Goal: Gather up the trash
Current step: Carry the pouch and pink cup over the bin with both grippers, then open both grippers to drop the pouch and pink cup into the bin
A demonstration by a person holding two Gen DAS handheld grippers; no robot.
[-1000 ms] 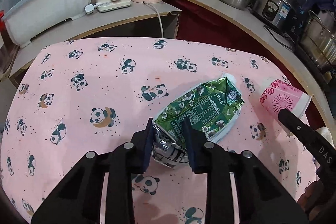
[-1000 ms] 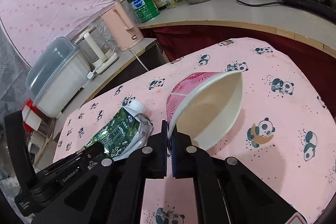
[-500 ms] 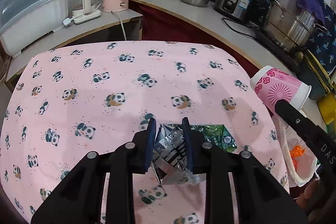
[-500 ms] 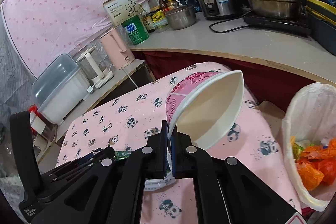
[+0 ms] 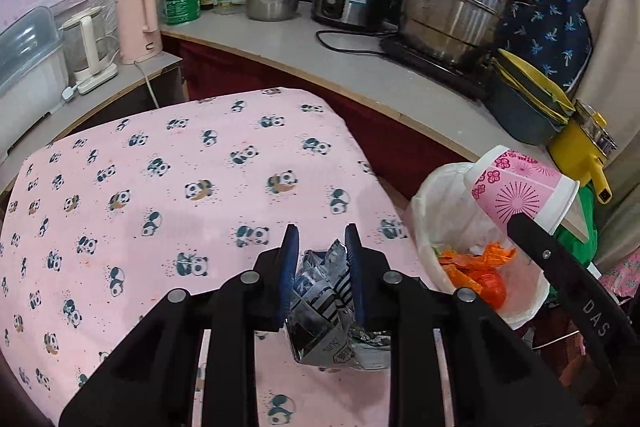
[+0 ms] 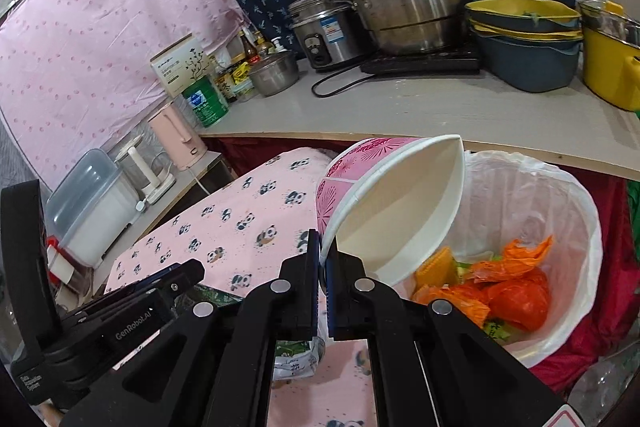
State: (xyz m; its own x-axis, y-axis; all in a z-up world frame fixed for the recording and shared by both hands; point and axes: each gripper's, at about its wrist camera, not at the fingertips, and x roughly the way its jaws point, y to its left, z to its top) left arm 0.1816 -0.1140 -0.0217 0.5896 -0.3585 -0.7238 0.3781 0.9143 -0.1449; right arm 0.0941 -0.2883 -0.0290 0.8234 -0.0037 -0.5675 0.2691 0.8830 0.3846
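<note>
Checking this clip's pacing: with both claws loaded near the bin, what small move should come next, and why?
Probably open the right claw: it pinches the rim of the pink paper cup, which already hangs over the lined trash bin. The left claw, holding the crumpled carton, is above the table.

Grey counter (image 5: 360, 79), pink curtain (image 6: 80, 39), panda tablecloth (image 5: 160, 207)

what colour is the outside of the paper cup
Pink with darker pink flower and starburst prints on the paper cup, clearest in the left wrist view.

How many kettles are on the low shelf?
2: the pink kettle stands by the shelf's corner, and the clear kettle sits just left of it. Others could be hidden.
</note>
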